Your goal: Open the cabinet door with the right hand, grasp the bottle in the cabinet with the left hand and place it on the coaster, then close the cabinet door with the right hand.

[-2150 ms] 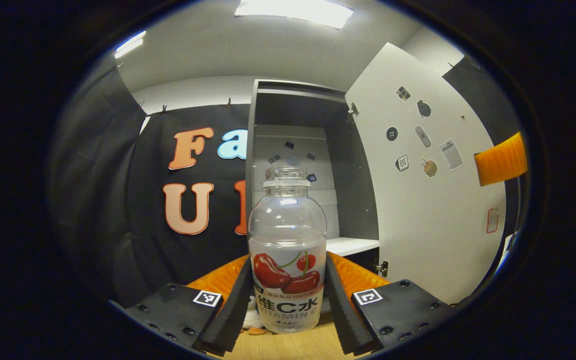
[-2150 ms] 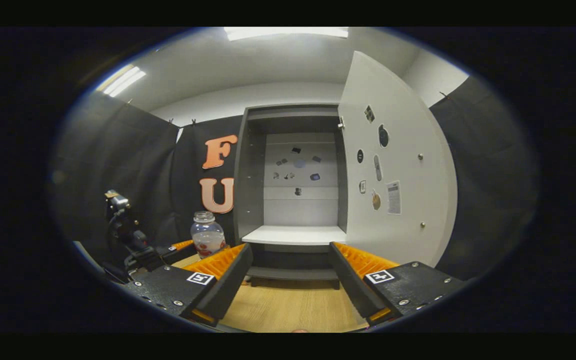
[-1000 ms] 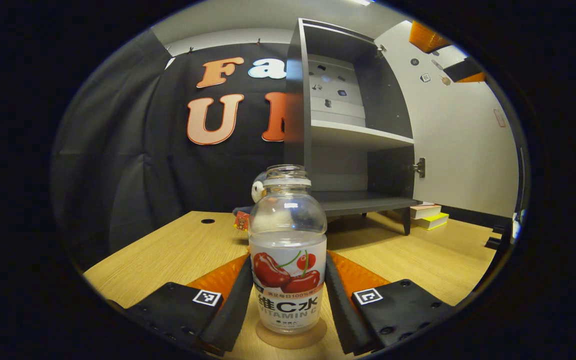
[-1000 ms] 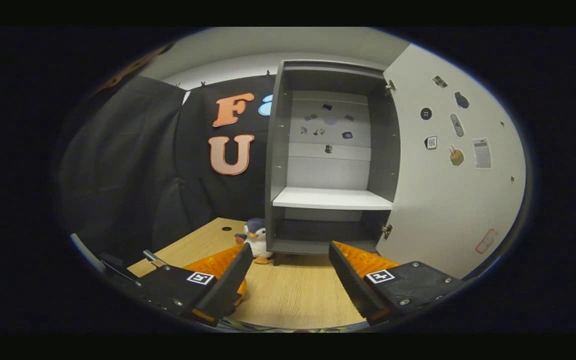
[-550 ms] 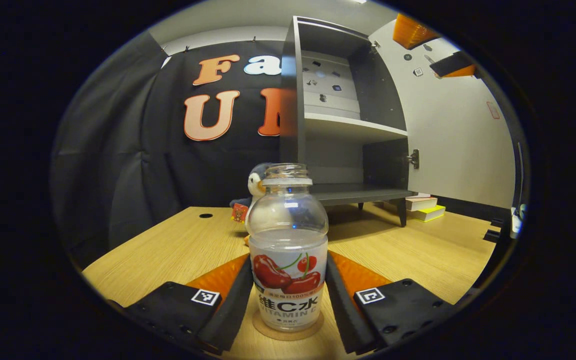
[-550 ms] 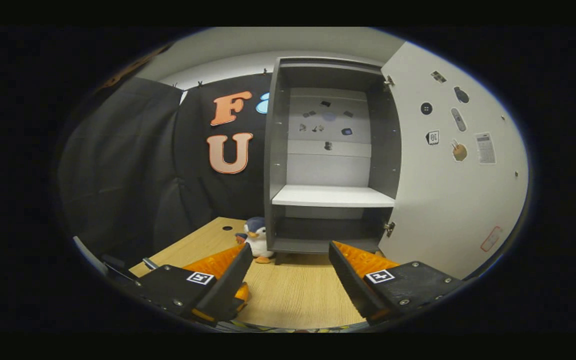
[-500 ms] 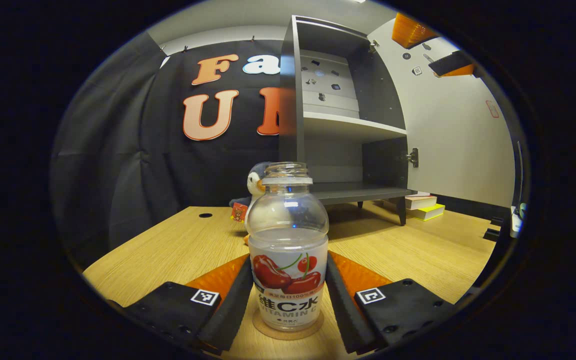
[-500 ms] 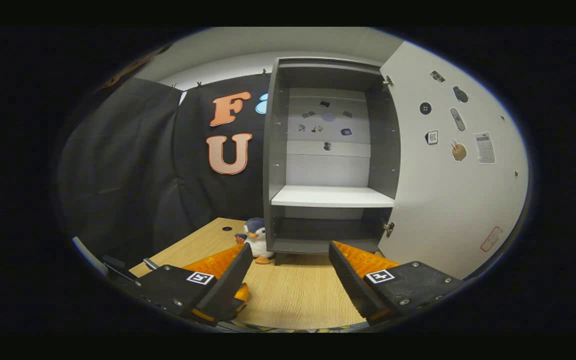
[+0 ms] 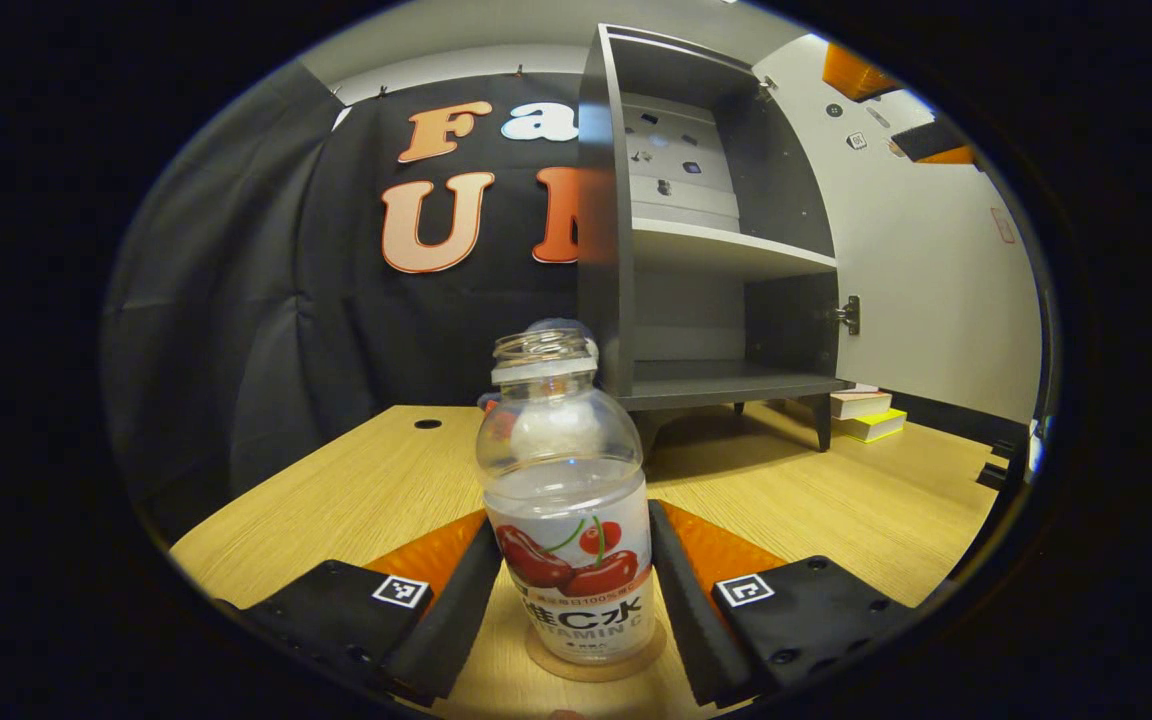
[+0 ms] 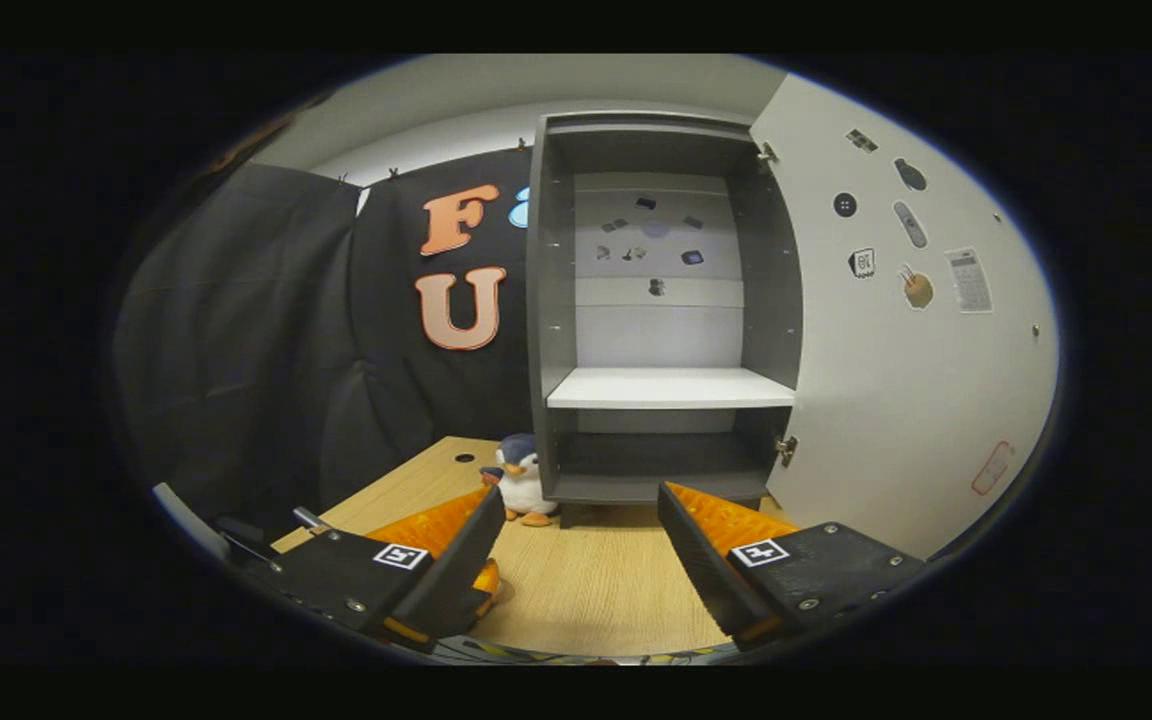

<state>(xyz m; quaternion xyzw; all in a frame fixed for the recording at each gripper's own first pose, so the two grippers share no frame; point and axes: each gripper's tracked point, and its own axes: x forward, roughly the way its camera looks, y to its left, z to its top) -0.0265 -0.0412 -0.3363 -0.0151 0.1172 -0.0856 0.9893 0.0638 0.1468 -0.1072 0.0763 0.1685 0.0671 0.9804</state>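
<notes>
Clear plastic bottle (image 9: 568, 520): tilted on round cork coaster (image 9: 594, 662); left gripper (image 9: 572, 600) seemingly loosening; may topple.

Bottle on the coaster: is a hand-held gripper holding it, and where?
Cannot tell: the left hand-held gripper flanks the bottle at its label; contact is unclear. Right hand-held gripper: open, empty.

The bottle (image 9: 568, 520) is set on the coaster (image 9: 594, 664) on the desk (image 9: 356, 490). The cabinet (image 10: 661, 300) is placed behind, its door (image 10: 906, 330) swung out rightward; a penguin toy (image 10: 519, 480) is seen beside its left foot.
</notes>
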